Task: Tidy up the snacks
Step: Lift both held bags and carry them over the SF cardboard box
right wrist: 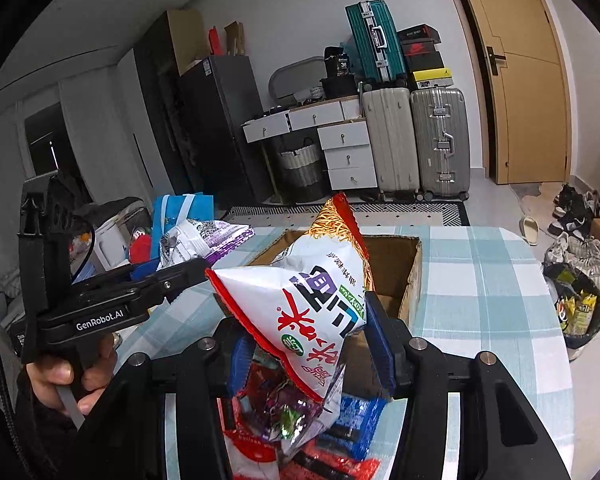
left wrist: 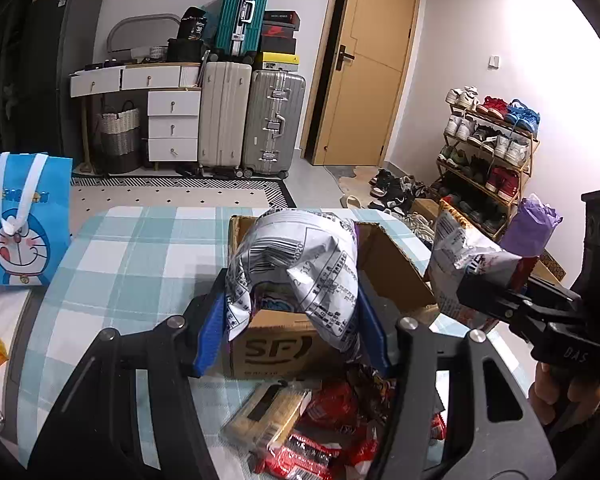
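Observation:
My left gripper [left wrist: 296, 328] is shut on a white and purple snack bag [left wrist: 300, 264] and holds it over the open cardboard box [left wrist: 276, 350] on the checked tablecloth. My right gripper [right wrist: 308, 344] is shut on a white and red noodle snack bag [right wrist: 312, 304], held above the table beside the box [right wrist: 404, 276]. The right gripper with its bag [left wrist: 464, 268] shows at the right of the left wrist view. The left gripper with its bag [right wrist: 200, 240] shows at the left of the right wrist view. Loose snack packets [left wrist: 320, 432] lie in front of the box.
A blue Doraemon bag [left wrist: 20, 220] stands at the table's left edge. Red and blue packets [right wrist: 320, 440] lie under my right gripper. Beyond the table are suitcases [left wrist: 252, 120], a drawer unit, a door and a shoe rack [left wrist: 488, 152].

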The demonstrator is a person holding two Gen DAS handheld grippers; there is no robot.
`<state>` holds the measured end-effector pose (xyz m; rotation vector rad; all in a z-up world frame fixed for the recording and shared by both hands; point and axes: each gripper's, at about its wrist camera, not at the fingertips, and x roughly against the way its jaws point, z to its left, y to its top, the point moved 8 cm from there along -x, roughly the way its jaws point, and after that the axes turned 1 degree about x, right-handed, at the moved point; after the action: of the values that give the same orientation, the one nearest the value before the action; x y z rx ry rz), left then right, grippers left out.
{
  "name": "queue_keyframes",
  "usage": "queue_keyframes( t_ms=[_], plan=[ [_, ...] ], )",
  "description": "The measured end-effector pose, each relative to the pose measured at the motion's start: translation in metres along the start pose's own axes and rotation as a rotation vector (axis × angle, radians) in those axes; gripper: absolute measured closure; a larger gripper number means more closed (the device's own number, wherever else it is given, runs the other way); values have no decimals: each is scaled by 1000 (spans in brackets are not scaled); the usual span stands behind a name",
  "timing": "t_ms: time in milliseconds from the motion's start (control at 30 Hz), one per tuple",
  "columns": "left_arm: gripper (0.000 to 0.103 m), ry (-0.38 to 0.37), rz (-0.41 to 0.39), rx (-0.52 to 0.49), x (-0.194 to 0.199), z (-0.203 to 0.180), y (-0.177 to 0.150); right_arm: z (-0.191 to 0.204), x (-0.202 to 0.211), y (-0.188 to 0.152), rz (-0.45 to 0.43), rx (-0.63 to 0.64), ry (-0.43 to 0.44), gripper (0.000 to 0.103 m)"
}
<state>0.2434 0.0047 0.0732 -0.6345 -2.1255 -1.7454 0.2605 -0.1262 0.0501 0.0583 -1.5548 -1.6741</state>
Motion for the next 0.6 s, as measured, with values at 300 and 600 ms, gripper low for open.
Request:
queue_keyframes(
  t_ms=[300,600],
  plan=[
    [48,10,37,-14,-45,4,8,-11,-22,10,8,-23,3,52],
    [48,26,66,-27,-92,9,2,-30,-53,10,43,-66,10,52]
  ],
)
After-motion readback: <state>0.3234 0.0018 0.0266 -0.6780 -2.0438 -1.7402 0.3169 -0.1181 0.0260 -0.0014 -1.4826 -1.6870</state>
